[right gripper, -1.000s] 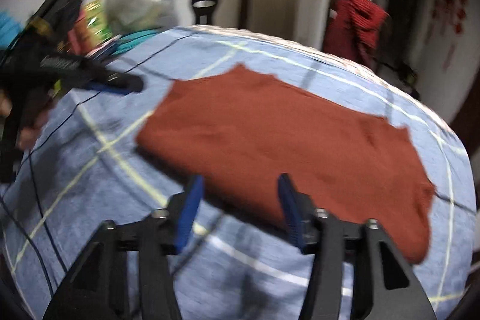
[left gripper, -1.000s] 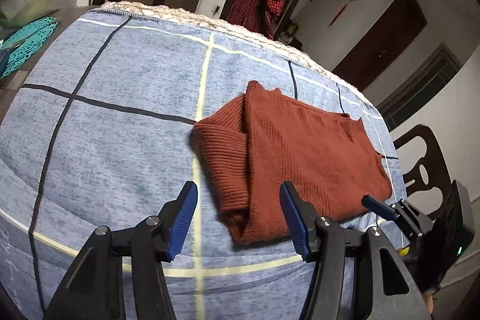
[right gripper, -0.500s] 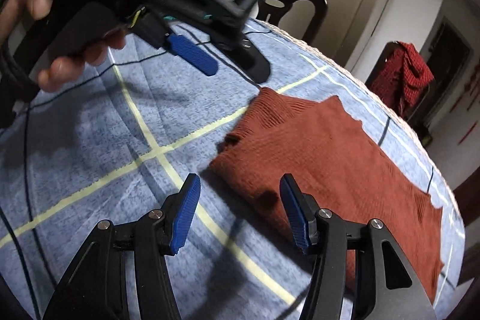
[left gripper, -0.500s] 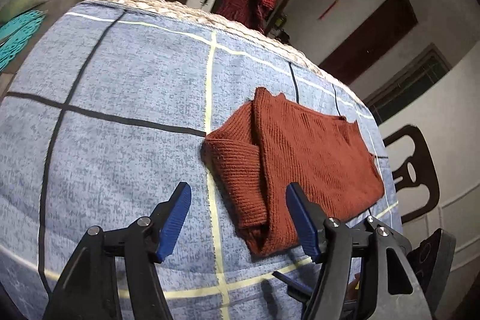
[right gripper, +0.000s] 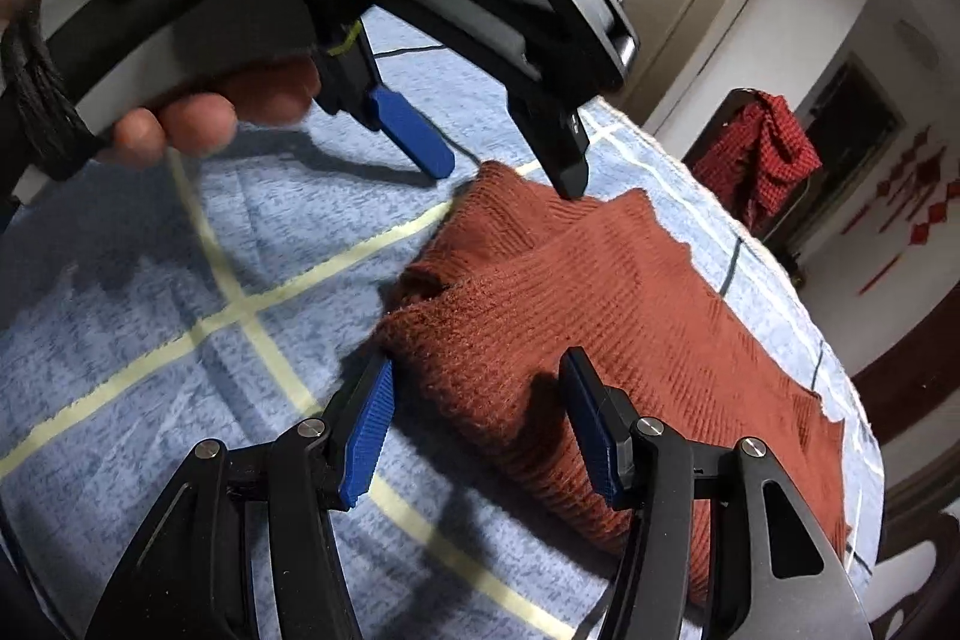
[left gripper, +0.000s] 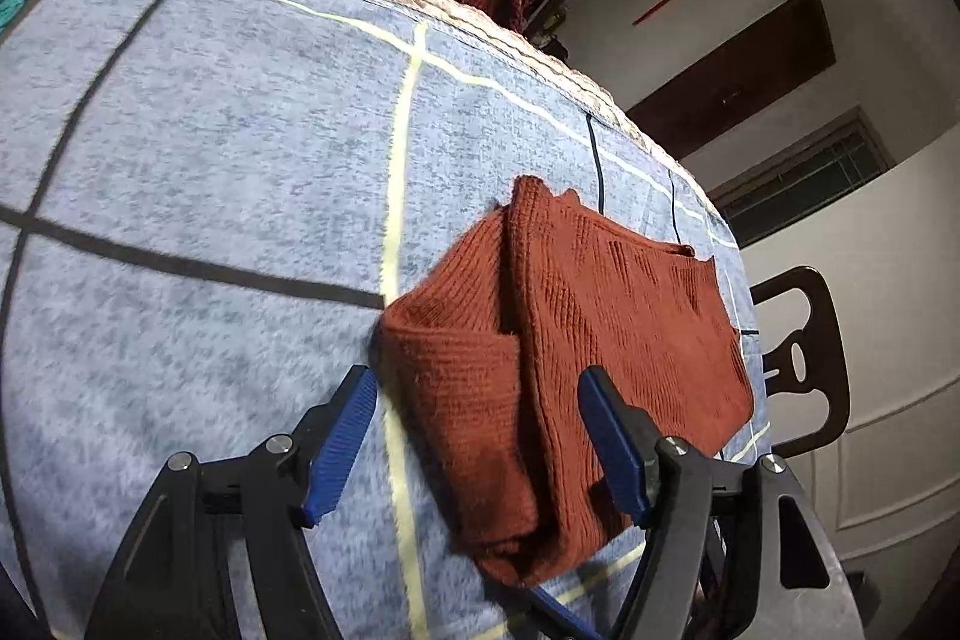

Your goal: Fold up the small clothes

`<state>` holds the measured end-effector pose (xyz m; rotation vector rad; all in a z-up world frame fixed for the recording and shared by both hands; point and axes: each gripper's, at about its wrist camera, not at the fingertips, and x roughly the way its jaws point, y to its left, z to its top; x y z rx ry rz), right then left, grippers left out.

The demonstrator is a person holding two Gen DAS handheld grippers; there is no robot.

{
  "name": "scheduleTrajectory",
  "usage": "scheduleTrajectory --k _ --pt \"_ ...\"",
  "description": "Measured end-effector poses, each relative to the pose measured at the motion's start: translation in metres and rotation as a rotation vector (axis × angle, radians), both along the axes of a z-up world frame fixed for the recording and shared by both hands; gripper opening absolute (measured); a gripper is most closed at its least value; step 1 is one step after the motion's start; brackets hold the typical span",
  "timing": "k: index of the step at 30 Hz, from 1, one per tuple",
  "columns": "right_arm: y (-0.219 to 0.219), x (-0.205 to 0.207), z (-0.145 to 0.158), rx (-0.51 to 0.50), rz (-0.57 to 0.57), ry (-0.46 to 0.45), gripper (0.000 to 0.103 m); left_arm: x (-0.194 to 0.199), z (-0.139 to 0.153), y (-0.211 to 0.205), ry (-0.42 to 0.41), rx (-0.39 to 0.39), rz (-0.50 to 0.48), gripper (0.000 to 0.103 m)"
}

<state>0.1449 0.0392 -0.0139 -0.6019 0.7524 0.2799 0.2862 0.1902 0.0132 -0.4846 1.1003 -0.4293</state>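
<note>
Both jaws are spread wide over the sweater (right gripper: 606, 304), nothing gripped; the left have just been opening. If only the top layer is pinched, the fold may slip apart

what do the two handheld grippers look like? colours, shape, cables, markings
Both match: the left gripper and right gripper have black angular linkage arms with triangular cutouts and silver pivot screws, each ending in ribbed blue pads. From the right wrist view, the left unit has a rounded black and grey body, a yellow-green wire near its finger base and a black cord bundle at its handle. No sleeve visible.
</note>
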Motion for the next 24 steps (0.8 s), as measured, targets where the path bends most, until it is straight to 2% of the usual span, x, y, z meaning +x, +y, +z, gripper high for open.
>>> scheduleTrajectory --k 2,4,5,11,17,18,20,21,22,24 --pt "0.002 -0.001 -0.001 -0.006 -0.005 -0.020 0.054 0.006 -0.003 -0.003 0.011 -0.008 -0.006 0.072" --pt "0.003 0.000 -0.003 -0.014 -0.007 -0.021 0.037 0.012 -0.006 -0.007 0.024 -0.021 -0.014 0.072" --pt "0.004 0.001 -0.003 -0.017 -0.006 -0.020 0.036 0.015 -0.007 -0.009 0.026 -0.026 -0.016 0.072" --pt "0.011 -0.002 -0.004 -0.037 0.000 -0.028 0.032 0.026 -0.007 -0.019 0.030 -0.037 -0.055 0.072" --pt "0.012 -0.002 -0.004 -0.024 -0.002 -0.021 0.030 0.030 -0.003 -0.031 0.014 0.035 -0.072 0.072" --pt "0.012 -0.003 -0.004 -0.025 -0.003 -0.022 0.028 0.030 -0.003 -0.034 0.010 0.054 -0.073 0.070" --pt "0.011 -0.002 -0.004 -0.024 -0.007 -0.023 0.026 0.030 -0.002 -0.040 0.006 0.113 -0.079 0.058" --pt "0.011 -0.002 -0.004 -0.020 -0.008 -0.022 0.026 0.031 -0.002 -0.042 0.007 0.135 -0.076 0.044" --pt "0.010 -0.002 -0.003 -0.014 -0.010 -0.020 0.025 0.032 -0.002 -0.044 0.008 0.148 -0.078 0.038" --pt "0.008 -0.002 -0.002 -0.002 -0.015 -0.015 0.024 0.033 -0.003 -0.045 0.015 0.153 -0.077 0.036"
